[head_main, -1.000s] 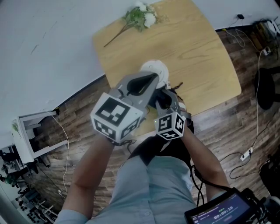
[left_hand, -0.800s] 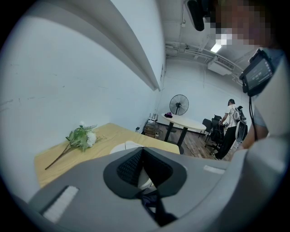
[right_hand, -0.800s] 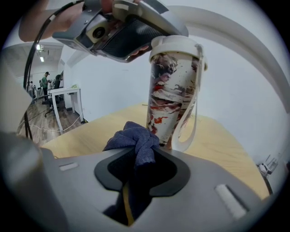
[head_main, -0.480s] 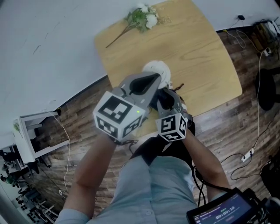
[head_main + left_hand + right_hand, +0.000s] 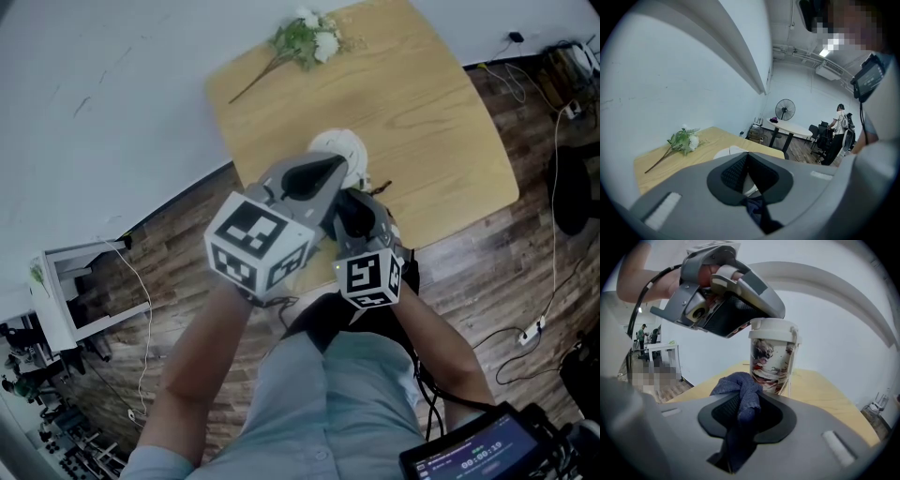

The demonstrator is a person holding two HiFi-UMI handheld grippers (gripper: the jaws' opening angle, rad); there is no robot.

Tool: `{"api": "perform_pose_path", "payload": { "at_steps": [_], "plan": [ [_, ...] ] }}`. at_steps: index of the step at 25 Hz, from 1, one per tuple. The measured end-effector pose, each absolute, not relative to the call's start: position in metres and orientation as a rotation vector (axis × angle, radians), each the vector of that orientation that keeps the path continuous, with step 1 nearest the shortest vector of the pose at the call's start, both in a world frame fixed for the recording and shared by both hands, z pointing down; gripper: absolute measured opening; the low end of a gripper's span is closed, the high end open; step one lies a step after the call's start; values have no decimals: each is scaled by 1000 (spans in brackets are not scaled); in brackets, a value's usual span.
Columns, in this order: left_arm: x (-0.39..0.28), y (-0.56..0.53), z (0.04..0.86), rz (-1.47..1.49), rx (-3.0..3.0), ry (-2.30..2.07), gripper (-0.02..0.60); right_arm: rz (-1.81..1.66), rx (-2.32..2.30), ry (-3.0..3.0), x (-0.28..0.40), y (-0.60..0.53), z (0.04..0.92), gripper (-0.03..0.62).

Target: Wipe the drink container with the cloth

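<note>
Looks like we're in some open office or lab space: standing fan (image 5: 785,109), round table (image 5: 790,129), office chairs (image 5: 816,132), power strip (image 5: 531,330) on the plank floor (image 5: 487,253)

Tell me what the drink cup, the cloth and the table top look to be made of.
Drink cup: likely paper or thin plastic, glossy printed wrap, white plastic-looking lid. Cloth: soft woven or knit fabric, dark blue, matte, bunched in folds. Table top: light wood or wood veneer, visible grain.
</note>
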State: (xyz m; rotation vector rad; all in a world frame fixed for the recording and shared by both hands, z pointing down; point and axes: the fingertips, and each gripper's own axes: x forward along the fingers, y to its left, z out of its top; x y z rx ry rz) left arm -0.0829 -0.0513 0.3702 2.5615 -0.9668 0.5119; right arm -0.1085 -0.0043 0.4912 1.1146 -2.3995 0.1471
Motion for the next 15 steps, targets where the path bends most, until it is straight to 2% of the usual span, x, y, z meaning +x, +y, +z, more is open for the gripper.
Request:
{"api": "perform_pose_path", "payload": {
  "at_steps": [15],
  "plan": [
    [-83,-46,368,502,2569,-948,11,28,1210,-2468,-104,4,437,94]
  ]
}}
